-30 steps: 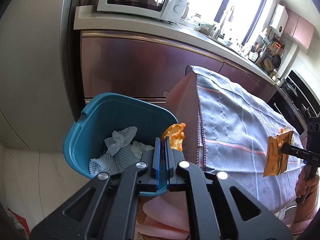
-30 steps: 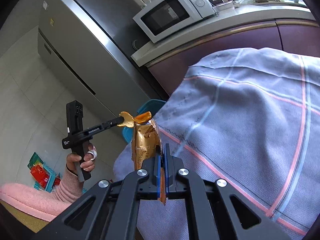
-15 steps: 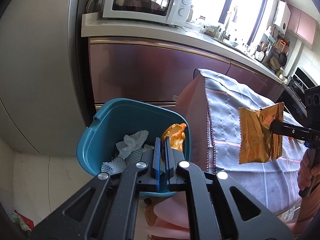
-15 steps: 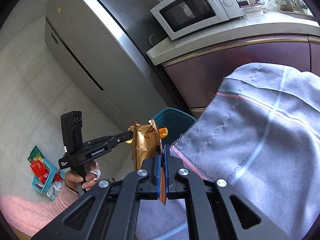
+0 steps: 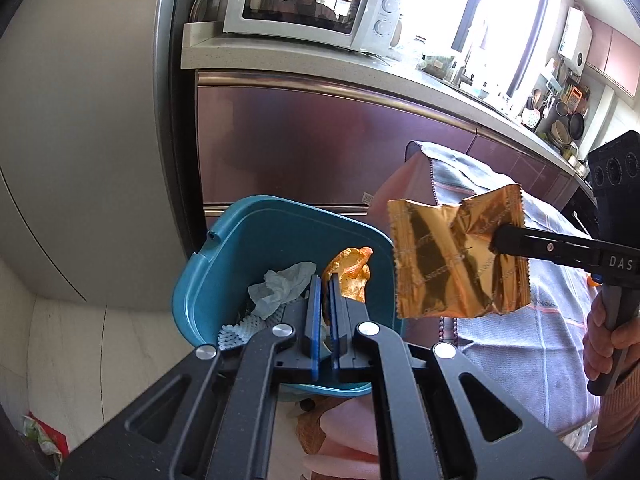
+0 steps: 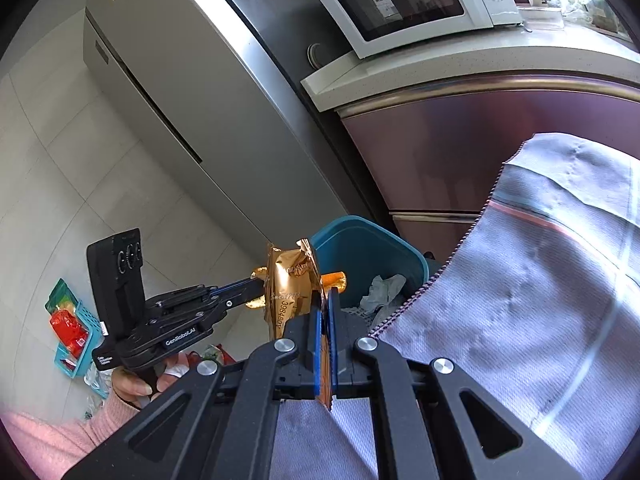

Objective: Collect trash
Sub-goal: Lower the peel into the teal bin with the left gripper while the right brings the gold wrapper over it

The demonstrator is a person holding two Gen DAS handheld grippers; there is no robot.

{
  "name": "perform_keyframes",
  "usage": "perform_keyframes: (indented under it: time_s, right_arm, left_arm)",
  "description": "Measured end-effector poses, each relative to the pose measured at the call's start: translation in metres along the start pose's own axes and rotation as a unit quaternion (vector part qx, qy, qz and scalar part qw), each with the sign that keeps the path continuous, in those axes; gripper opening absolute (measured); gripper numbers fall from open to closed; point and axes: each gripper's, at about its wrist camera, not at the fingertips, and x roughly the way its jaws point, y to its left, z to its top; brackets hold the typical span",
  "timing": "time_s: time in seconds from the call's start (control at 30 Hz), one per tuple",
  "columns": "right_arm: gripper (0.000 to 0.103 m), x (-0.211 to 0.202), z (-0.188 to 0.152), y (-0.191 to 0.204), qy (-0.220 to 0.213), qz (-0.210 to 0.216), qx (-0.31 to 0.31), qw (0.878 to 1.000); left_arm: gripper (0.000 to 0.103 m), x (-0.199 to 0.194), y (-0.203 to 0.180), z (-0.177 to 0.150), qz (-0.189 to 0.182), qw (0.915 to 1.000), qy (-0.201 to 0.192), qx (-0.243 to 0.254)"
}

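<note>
**Wrappers over the bin**

Gold wrapper (image 5: 456, 264) hangs clamped at its right edge in the right gripper (image 5: 498, 242), whose jaws are pressed tight on the foil; in the right wrist view the same wrapper (image 6: 290, 296) stands edge-on between the blue pads. It sits just to the right of the teal bin (image 5: 240, 248) and above its rim, in front of the grey tablecloth (image 5: 520, 340).

The left gripper (image 5: 325, 292) is likewise closed, pinching a crumpled orange wrapper (image 5: 350, 272) directly over the bin's opening. Inside the bin lie a white tissue (image 5: 280, 286) and what looks like foam netting (image 5: 240, 330), though it is partly hidden.

A second ago the gold wrapper was far off at the right, low over the tablecloth; it has since travelled leftward to the bin's edge. The left gripper has barely shifted.
</note>
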Motion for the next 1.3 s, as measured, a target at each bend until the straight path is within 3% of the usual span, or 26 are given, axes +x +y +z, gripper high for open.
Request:
perform_keyframes:
  time_s: [1.3]
  right_arm:
    - [0.004,0.097,0.013,-0.011,0.074,-0.043,0.019,0.996]
  left_arm:
    - [0.008,0.051,0.023,0.004,0.066,0.9973,0.033,-0.007]
